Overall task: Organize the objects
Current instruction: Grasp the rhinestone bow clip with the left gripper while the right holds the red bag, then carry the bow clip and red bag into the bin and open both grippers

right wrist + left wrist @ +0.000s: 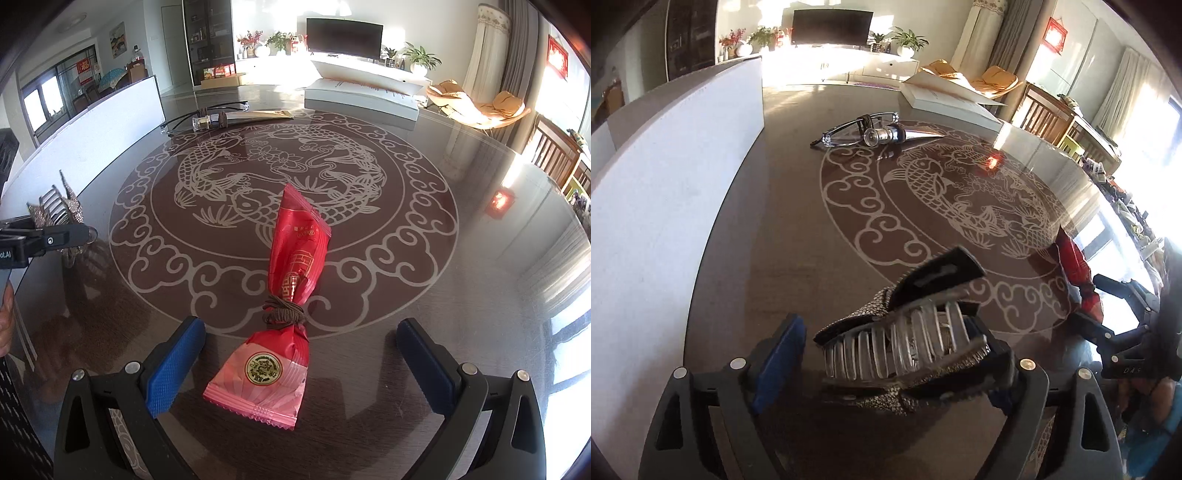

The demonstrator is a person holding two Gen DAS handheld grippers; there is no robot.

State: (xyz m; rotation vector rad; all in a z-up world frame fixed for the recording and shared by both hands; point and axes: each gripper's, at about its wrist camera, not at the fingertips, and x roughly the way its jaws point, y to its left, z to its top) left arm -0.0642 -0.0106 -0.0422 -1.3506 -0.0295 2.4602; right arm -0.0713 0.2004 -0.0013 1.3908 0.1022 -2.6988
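1. Left-hand view, far left of the frame: a white board (676, 177) stands upright along the edge of the dark glossy counter (783, 236), which carries a pale fish-and-cloud pattern.
2. Bottom centre of the same view: my left claw (886, 354) is spread wide around a rhinestone hair clip (905, 343) with clear teeth. One end of the clip lies against the right pad; the left pad (781, 363) stands apart from it, so I judge it bracketed rather than pinched.
3. Upper centre: a pair of glasses (849, 127) and a small glass-and-metal item (882, 136) lie touching each other, seemingly gathered as one group.
4. Upper right: a white box (945, 99) sits at the far edge.
5. Right-hand view, left edge: the left claw and the clip show again, well apart from the packet.
6. Bottom centre: my right claw (301, 358) is spread, its blue pads on either side of a red snack packet (291, 295), touching neither side. A brown hair tie (284, 312) is wound around the packet's waist, likely bundling the two.
7. The packet points away from me, its lower end between the pads, suiting a grasp there.
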